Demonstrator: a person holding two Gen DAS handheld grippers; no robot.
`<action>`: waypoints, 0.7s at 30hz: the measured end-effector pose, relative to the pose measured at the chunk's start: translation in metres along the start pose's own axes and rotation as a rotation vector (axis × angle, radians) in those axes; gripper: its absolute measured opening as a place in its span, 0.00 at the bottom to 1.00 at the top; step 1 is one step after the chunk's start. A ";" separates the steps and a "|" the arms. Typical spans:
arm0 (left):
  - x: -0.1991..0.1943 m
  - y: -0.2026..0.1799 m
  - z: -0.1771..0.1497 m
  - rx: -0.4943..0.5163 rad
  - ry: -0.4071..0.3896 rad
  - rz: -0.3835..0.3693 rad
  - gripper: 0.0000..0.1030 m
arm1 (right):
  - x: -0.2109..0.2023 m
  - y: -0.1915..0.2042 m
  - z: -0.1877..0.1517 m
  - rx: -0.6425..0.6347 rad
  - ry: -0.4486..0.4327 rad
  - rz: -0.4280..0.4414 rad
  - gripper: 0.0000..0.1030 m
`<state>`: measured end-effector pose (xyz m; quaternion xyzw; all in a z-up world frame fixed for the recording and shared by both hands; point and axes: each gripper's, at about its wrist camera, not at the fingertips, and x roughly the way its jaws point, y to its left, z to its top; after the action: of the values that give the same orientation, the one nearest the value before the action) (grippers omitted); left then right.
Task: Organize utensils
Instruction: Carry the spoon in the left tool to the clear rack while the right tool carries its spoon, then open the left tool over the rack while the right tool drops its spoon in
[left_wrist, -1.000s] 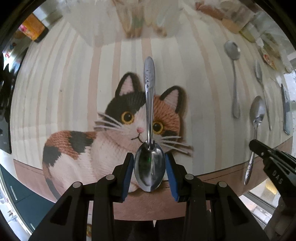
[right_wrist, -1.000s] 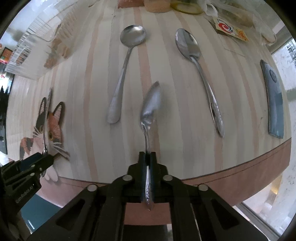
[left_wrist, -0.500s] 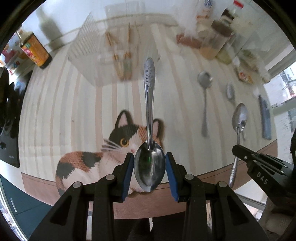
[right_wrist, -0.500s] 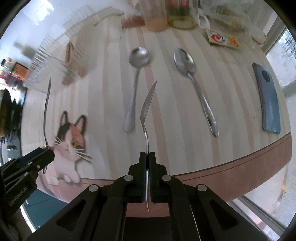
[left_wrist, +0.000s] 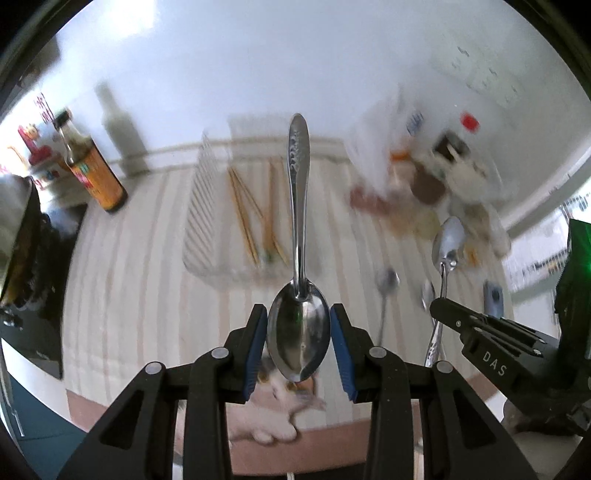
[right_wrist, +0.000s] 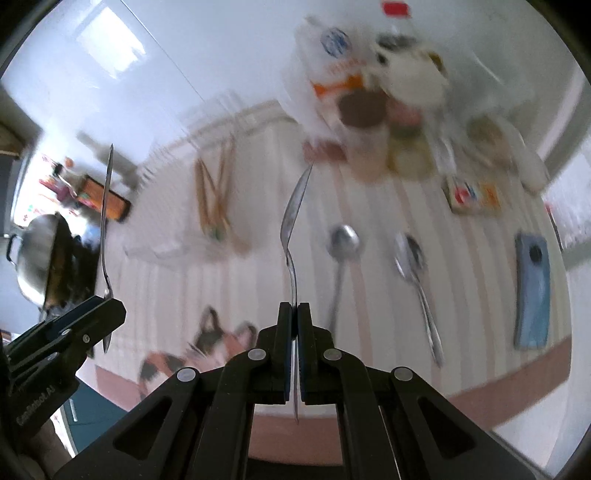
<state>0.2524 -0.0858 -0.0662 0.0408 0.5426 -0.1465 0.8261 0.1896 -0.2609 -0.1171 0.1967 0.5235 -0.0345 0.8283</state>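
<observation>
My left gripper (left_wrist: 298, 332) is shut on the bowl of a steel spoon (left_wrist: 297, 221) whose handle points away, held high above the table. My right gripper (right_wrist: 294, 321) is shut on the handle of a second spoon (right_wrist: 293, 214), seen edge-on, also lifted. Each gripper shows in the other's view: the right one (left_wrist: 436, 308) and the left one (right_wrist: 105, 314). A clear tray (left_wrist: 207, 221) with several wooden chopsticks (left_wrist: 243, 206) lies ahead; it also shows in the right wrist view (right_wrist: 177, 251). Two more spoons (right_wrist: 341, 258) (right_wrist: 417, 273) lie on the striped table.
A sauce bottle (left_wrist: 92, 170) stands at the back left beside a metal pot (right_wrist: 33, 251). Jars and packets (right_wrist: 373, 122) crowd the back right. A blue phone (right_wrist: 532, 288) lies at the right edge. A cat picture (right_wrist: 207, 350) is on the table below.
Both grippers have risen and tilted up with their spoons; the table has dropped away, and the tray, back wall and jars have come into view. The frames are now motion-blurred.
</observation>
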 end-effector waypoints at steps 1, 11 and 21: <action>0.000 0.005 0.008 -0.004 -0.006 0.005 0.30 | 0.000 0.006 0.010 -0.008 -0.010 0.009 0.02; 0.049 0.058 0.081 -0.056 0.064 0.055 0.30 | 0.046 0.074 0.118 -0.074 -0.021 0.085 0.02; 0.102 0.087 0.103 -0.105 0.185 0.031 0.31 | 0.128 0.108 0.165 -0.103 0.080 0.097 0.03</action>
<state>0.4063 -0.0467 -0.1247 0.0192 0.6227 -0.1004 0.7758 0.4165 -0.2021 -0.1365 0.1802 0.5470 0.0404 0.8165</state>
